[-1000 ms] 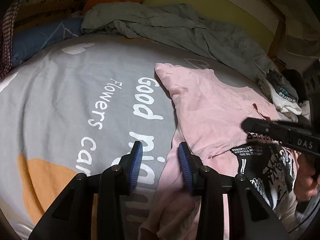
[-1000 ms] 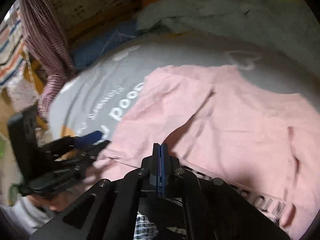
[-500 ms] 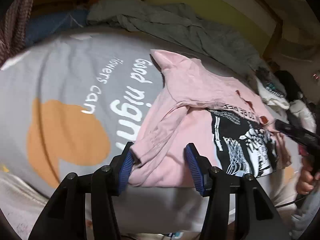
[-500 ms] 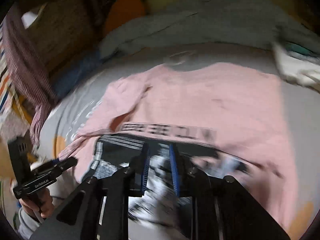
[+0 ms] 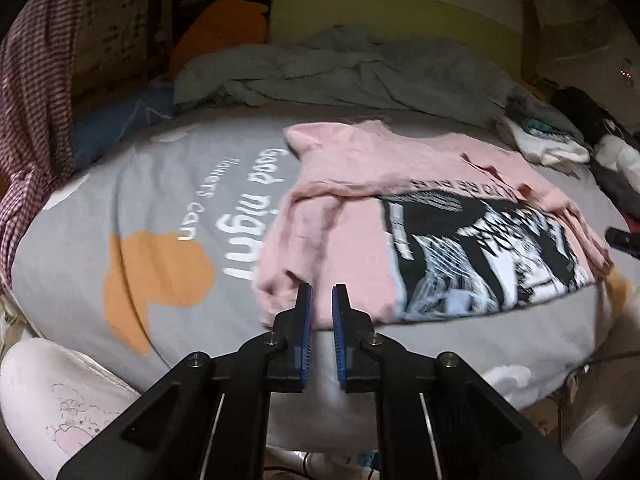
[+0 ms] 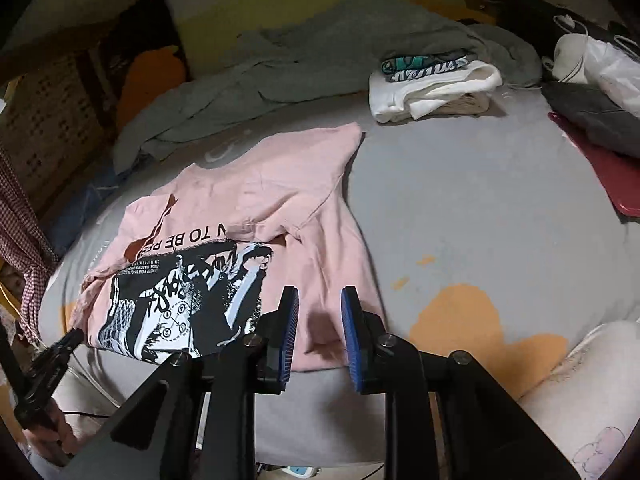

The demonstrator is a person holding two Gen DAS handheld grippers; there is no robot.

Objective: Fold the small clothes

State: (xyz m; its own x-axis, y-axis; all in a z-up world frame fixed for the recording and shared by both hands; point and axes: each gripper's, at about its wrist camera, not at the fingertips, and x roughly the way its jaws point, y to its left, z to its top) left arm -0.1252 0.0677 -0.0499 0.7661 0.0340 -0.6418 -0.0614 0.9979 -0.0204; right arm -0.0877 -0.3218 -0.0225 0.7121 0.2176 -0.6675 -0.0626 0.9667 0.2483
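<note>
A pink T-shirt (image 5: 420, 196) with a black-and-white print lies on the grey bedspread, its lower half folded up so the print faces up. It also shows in the right wrist view (image 6: 256, 216). My left gripper (image 5: 321, 292) hovers over the shirt's near left edge, jaws a small gap apart, holding nothing. My right gripper (image 6: 319, 300) is open and empty above the shirt's near right corner. The left gripper also appears at the lower left of the right wrist view (image 6: 60, 350).
The grey printed bedspread (image 5: 160, 208) covers the bed. A crumpled grey blanket (image 5: 340, 76) lies at the back. Folded white and printed clothes (image 6: 432, 84) are stacked at the back right. Dark garments and a red item (image 6: 600, 152) lie at the right. A checked cloth (image 5: 24, 120) hangs at the left.
Both grippers let go of the shirt and pulled back toward the near edge of the bed. The shirt now lies folded with its print up. The left jaws have narrowed; the right jaws have opened wider.
</note>
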